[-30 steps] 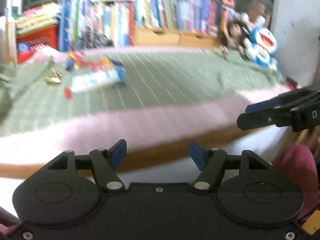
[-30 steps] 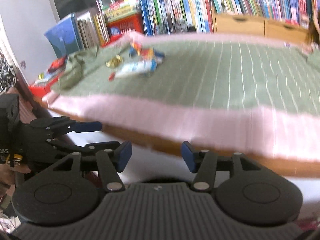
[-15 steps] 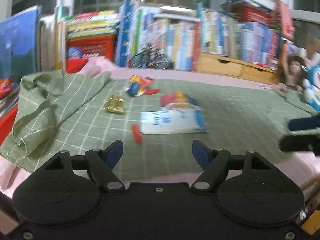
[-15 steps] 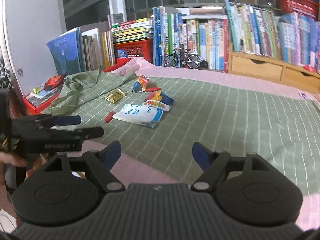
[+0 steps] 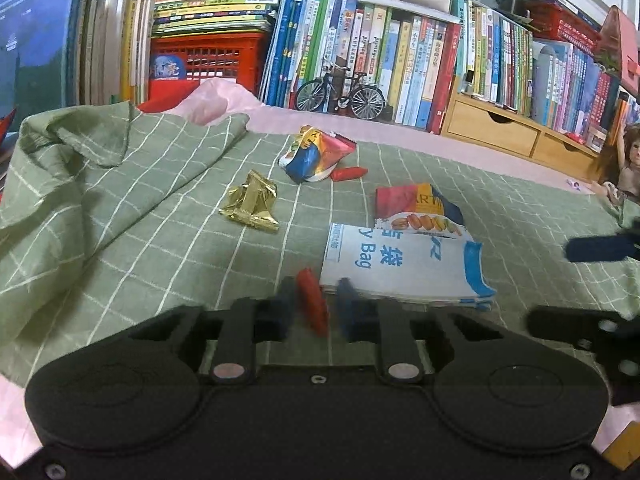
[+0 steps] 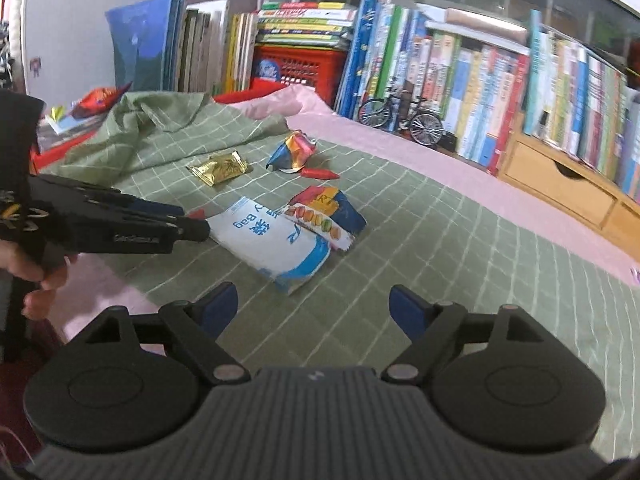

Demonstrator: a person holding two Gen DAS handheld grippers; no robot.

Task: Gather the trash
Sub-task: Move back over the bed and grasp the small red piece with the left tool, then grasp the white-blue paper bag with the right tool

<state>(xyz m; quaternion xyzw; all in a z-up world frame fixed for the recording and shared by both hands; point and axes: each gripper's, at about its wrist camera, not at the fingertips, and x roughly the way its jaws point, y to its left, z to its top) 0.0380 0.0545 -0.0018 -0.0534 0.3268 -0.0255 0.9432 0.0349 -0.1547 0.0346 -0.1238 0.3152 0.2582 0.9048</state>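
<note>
Trash lies on a green checked blanket [image 5: 160,248]: a white and blue bag [image 5: 400,264] [image 6: 276,240], a colourful snack wrapper [image 5: 416,204] [image 6: 328,208], a gold wrapper [image 5: 252,204] [image 6: 218,168], a crumpled multicolour wrapper [image 5: 312,152] [image 6: 292,150] and a small red wrapper [image 5: 348,173] beside it. My left gripper [image 5: 316,304] [image 6: 196,222] is low on the blanket, its fingers narrowed around another small red wrapper [image 5: 312,304] at the bag's left edge. My right gripper [image 6: 312,304] [image 5: 550,284] hovers open, empty, near the bag's right side.
The blanket is bunched into folds [image 5: 72,152] at the left. Behind stand rows of books [image 5: 400,52], a red crate [image 5: 208,60], a model bicycle [image 5: 340,92] and wooden drawers [image 5: 500,132]. A doll [image 5: 624,160] sits far right. A hand [image 6: 36,280] holds the left gripper.
Both grippers came up from below the bed edge and moved in over the trash. The left gripper dropped to the blanket and narrowed its fingers around the small red wrapper.
</note>
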